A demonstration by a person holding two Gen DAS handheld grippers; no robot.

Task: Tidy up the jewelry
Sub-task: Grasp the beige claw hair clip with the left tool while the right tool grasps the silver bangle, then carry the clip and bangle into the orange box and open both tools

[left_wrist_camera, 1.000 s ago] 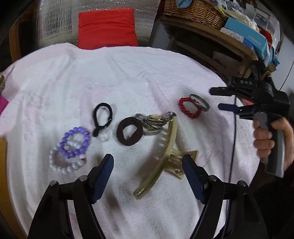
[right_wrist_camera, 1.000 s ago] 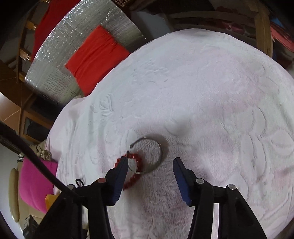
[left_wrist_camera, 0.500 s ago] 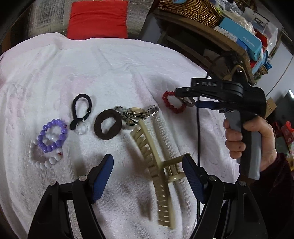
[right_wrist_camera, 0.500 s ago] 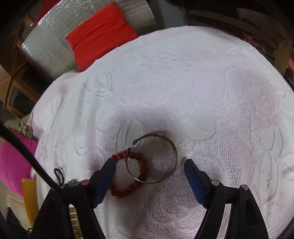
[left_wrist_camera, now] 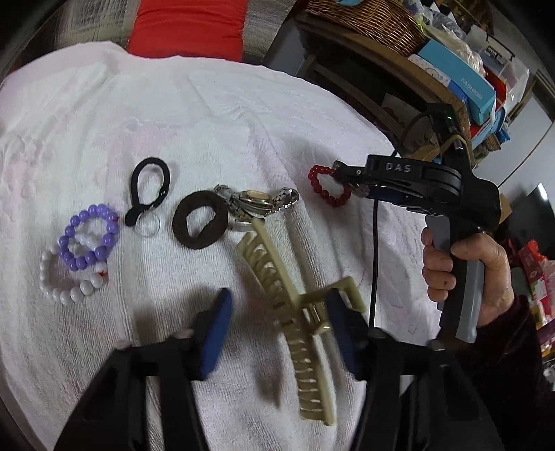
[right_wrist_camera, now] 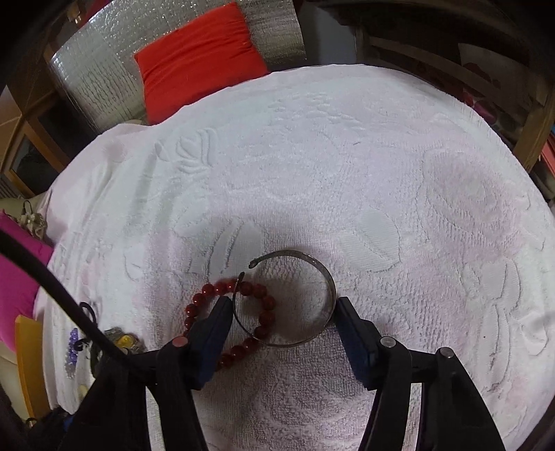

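Note:
Jewelry lies on a white towel (left_wrist_camera: 215, 114). My left gripper (left_wrist_camera: 277, 322) is open; a beige hair claw clip (left_wrist_camera: 295, 312) lies between its fingers, apart from the left pad and close to the right one. My right gripper (right_wrist_camera: 282, 315) straddles a silver cuff bangle (right_wrist_camera: 312, 277), its pads against the bangle's two sides; the bangle overlaps a red bead bracelet (right_wrist_camera: 263, 312). In the left wrist view the right gripper (left_wrist_camera: 350, 184) sits over the red bead bracelet (left_wrist_camera: 322, 187). A watch (left_wrist_camera: 256, 201), brown scrunchie (left_wrist_camera: 199, 225), black hair tie (left_wrist_camera: 149, 187), purple (left_wrist_camera: 88, 236) and white bead bracelets (left_wrist_camera: 62, 288) lie left.
A red cushion (right_wrist_camera: 197, 52) leans on a silver backing behind the towel. A wooden shelf with a wicker basket (left_wrist_camera: 367, 20) and boxes (left_wrist_camera: 461, 83) stands at the back right. A black cable (left_wrist_camera: 374, 249) hangs from the right gripper across the towel.
My right gripper has come down and narrowed around the silver bangle. My left gripper has narrowed and moved forward over the hair clip.

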